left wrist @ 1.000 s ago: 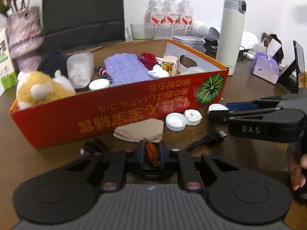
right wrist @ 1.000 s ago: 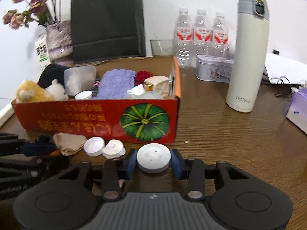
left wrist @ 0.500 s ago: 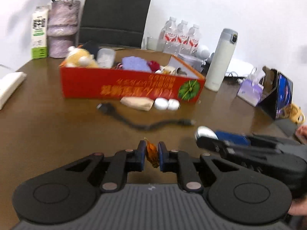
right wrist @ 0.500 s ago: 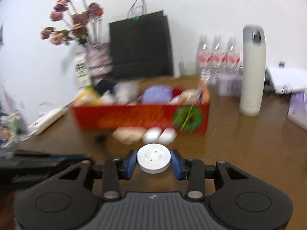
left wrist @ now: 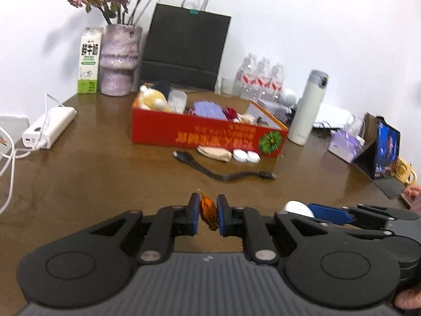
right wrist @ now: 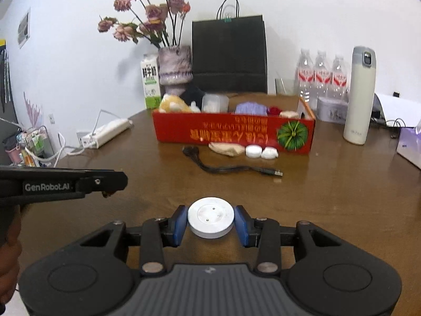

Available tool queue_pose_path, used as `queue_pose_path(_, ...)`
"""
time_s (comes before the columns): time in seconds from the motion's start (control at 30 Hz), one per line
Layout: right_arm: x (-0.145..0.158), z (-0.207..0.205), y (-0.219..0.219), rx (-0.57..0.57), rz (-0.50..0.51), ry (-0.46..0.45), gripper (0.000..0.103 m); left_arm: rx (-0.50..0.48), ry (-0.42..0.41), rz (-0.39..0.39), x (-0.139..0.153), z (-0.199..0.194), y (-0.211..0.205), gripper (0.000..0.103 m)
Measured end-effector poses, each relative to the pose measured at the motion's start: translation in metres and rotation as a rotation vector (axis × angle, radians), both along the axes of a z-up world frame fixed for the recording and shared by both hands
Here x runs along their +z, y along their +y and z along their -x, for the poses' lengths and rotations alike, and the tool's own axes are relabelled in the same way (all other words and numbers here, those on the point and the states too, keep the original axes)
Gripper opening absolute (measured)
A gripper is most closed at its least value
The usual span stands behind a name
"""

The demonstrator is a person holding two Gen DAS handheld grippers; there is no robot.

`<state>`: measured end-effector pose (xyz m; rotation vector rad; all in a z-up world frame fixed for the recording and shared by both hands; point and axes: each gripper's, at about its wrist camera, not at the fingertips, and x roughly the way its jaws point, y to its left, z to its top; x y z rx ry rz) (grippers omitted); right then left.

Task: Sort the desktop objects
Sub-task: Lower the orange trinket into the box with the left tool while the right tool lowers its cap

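Observation:
My left gripper (left wrist: 208, 214) is shut on a small orange dried leaf (left wrist: 208, 212), held above the table well in front of the red cardboard box (left wrist: 205, 134). My right gripper (right wrist: 210, 222) is shut on a round white disc (right wrist: 211, 217); it also shows at the right of the left wrist view (left wrist: 300, 208). The box (right wrist: 231, 131) holds a plush toy, a plastic tub, a purple cloth and other small items. In front of it lie a beige pouch (right wrist: 226, 148), two white lids (right wrist: 260, 152) and a black cable (right wrist: 231, 168).
Behind the box stand a vase of dried roses (right wrist: 175, 65), a milk carton (right wrist: 151, 84), a black paper bag (right wrist: 229, 55), water bottles (right wrist: 322, 76) and a white thermos (right wrist: 359, 94). A white power strip (left wrist: 50, 126) lies left; a tablet (left wrist: 386, 152) and tissue pack (left wrist: 344, 143) right.
Both grippers have pulled back and up from the box, each still holding its item. The box and loose items now sit far ahead.

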<state>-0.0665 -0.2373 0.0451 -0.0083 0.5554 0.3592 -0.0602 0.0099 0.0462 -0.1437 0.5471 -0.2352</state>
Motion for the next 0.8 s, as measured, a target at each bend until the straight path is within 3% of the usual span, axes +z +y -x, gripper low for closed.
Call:
queue_pose_path(0.13,0.020,-0.027,-0.012,-0.026,-0.017,-0.026,0.038,-0.018,-0.074,0.001,0.032,-0.039,0.000,0.014)
queue_pose_path(0.3,0.065,-0.097,-0.028,-0.071,-0.036,-0.106,0.038,-0.057,-0.102,-0.005,0.068,-0.135,-0.015,0.015)
queue_pose_path(0.43,0.087,-0.189,-0.039,-0.084,-0.120,-0.026,0.038,-0.065,-0.003,-0.085,0.055,-0.229,-0.042,0.015)
queue_pose_path(0.5,0.084,-0.238,-0.033,-0.106,-0.064,0.033,0.038,-0.041,0.095,-0.071,0.043,-0.269,-0.046,0.014)
queue_pose_path(0.6,0.056,-0.303,-0.022,-0.123,0.013,0.180,0.038,-0.120,0.228,-0.033,0.022,-0.307,-0.050,0.015)
queue_pose_path(0.63,0.045,-0.318,-0.020,-0.115,0.018,0.228,0.038,-0.121,0.236,-0.056,0.017,-0.313,-0.053,0.017)
queue_pose_path(0.7,0.026,-0.339,-0.018,-0.114,0.014,0.255,0.042,-0.077,0.185,-0.097,0.012,-0.314,-0.055,0.039)
queue_pose_path(0.73,0.020,-0.341,-0.018,-0.130,0.013,0.258,0.047,-0.069,0.164,-0.094,0.011,-0.314,-0.053,0.059)
queue_pose_path(0.8,0.017,-0.338,-0.023,-0.172,-0.012,0.239,0.062,-0.064,0.147,-0.065,0.014,-0.309,-0.046,0.063)
